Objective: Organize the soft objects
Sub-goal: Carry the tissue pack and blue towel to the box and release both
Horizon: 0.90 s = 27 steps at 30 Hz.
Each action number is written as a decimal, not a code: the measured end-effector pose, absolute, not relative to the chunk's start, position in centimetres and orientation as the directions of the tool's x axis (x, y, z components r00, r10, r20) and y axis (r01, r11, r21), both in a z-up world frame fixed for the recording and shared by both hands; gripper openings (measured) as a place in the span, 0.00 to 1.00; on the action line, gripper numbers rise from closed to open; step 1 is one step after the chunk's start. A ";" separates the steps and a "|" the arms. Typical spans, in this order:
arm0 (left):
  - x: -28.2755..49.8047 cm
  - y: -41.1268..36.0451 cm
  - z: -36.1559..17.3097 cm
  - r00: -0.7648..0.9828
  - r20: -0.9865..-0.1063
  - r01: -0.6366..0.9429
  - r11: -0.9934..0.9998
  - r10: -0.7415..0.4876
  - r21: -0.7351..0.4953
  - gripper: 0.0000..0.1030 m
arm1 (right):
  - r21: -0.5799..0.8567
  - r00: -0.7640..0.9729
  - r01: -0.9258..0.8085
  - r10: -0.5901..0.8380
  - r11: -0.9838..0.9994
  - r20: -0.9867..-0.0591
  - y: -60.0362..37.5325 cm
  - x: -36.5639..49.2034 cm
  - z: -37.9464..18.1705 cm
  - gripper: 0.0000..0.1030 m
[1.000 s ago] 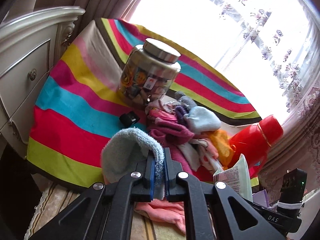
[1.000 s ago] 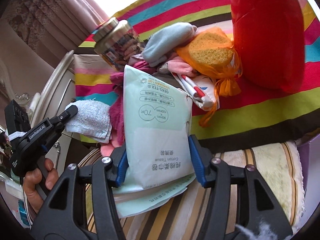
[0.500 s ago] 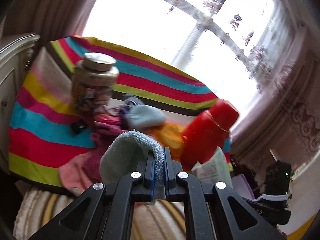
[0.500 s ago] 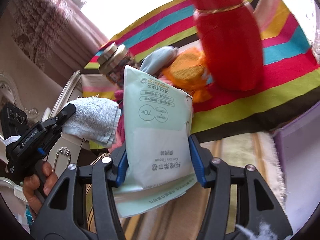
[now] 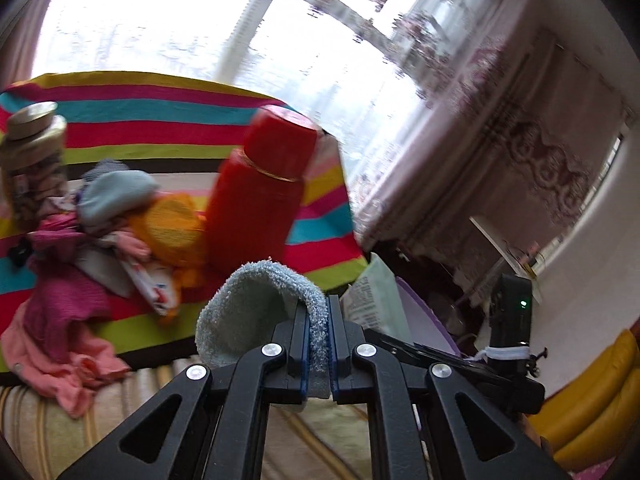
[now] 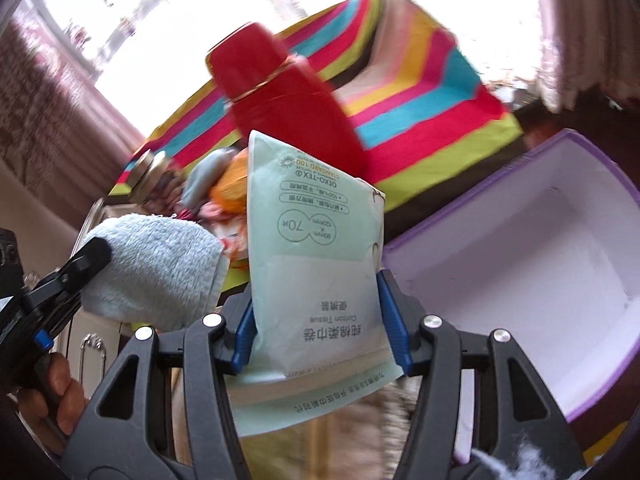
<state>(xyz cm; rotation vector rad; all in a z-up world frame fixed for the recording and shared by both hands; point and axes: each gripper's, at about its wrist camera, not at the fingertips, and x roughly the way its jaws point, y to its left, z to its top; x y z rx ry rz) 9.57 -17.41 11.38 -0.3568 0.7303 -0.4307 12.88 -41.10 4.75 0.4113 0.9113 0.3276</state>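
My left gripper (image 5: 319, 344) is shut on a light blue-grey fluffy towel (image 5: 256, 308), held in the air off the table's front edge; the towel also shows in the right wrist view (image 6: 156, 268). My right gripper (image 6: 320, 320) is shut on a pale green pack of cotton tissues (image 6: 316, 264), whose edge shows in the left wrist view (image 5: 376, 300). A white-lined purple box (image 6: 520, 264) lies open just right of the pack. A pile of soft clothes (image 5: 120, 224) lies on the striped tablecloth (image 5: 160, 120).
A red bottle (image 5: 256, 192) stands at the table's right front beside the pile. A glass jar with a metal lid (image 5: 32, 152) stands at the left. A white cabinet (image 6: 96, 336) is at the left. Yellow cushions (image 5: 592, 400) lie far right.
Both grippers have swung right, away from the pile, each keeping its load. The purple box has come into the right wrist view.
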 end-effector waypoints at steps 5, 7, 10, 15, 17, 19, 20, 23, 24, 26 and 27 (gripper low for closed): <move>9.8 -21.7 11.4 0.601 -0.555 0.351 0.813 -0.576 -0.464 0.07 | 0.439 0.604 -0.015 0.357 0.899 -0.712 -44.8 12.0 4.4 0.57; 9.6 -23.0 11.4 0.570 -0.548 0.390 0.789 -0.612 -0.475 0.07 | 0.409 0.613 0.020 0.312 0.912 -0.726 -46.0 11.7 4.2 0.58; 9.3 -25.5 11.1 0.499 -0.559 0.465 0.749 -0.663 -0.473 0.17 | 0.340 0.618 0.085 0.218 0.937 -0.756 -47.3 11.2 3.9 0.59; 8.1 -26.7 11.4 0.558 -0.584 0.491 0.802 -0.590 -0.340 0.74 | 0.222 0.641 0.149 0.076 0.964 -0.764 -48.7 10.7 3.9 0.68; 7.8 -26.6 11.9 0.604 -0.584 0.480 0.832 -0.542 -0.277 0.74 | 0.158 0.658 0.176 0.004 0.972 -0.753 -48.9 10.6 4.4 0.73; 7.2 -26.7 12.5 0.680 -0.576 0.433 0.882 -0.454 -0.184 0.74 | 0.103 0.674 0.197 -0.058 0.975 -0.737 -48.8 10.5 5.0 0.74; 6.8 -26.8 12.8 0.726 -0.556 0.406 0.905 -0.404 -0.127 0.74 | 0.071 0.687 0.207 -0.093 0.976 -0.721 -48.7 10.4 5.4 0.76; 5.6 -26.6 12.9 0.779 -0.508 0.405 0.913 -0.367 -0.040 0.80 | 0.014 0.725 0.222 -0.155 0.975 -0.671 -48.4 9.9 6.3 0.80; 5.6 -26.6 13.0 0.793 -0.497 0.393 0.919 -0.352 -0.024 0.80 | 0.004 0.741 0.222 -0.166 0.975 -0.651 -48.3 9.8 6.7 0.81; 5.3 -26.0 12.8 0.816 -0.473 0.372 0.928 -0.332 -0.009 0.81 | -0.012 0.765 0.219 -0.179 0.976 -0.619 -47.9 9.5 7.1 0.82; 5.3 -25.7 12.6 0.819 -0.475 0.365 0.931 -0.322 -0.004 0.81 | -0.020 0.770 0.220 -0.187 0.975 -0.610 -47.8 9.5 7.3 0.82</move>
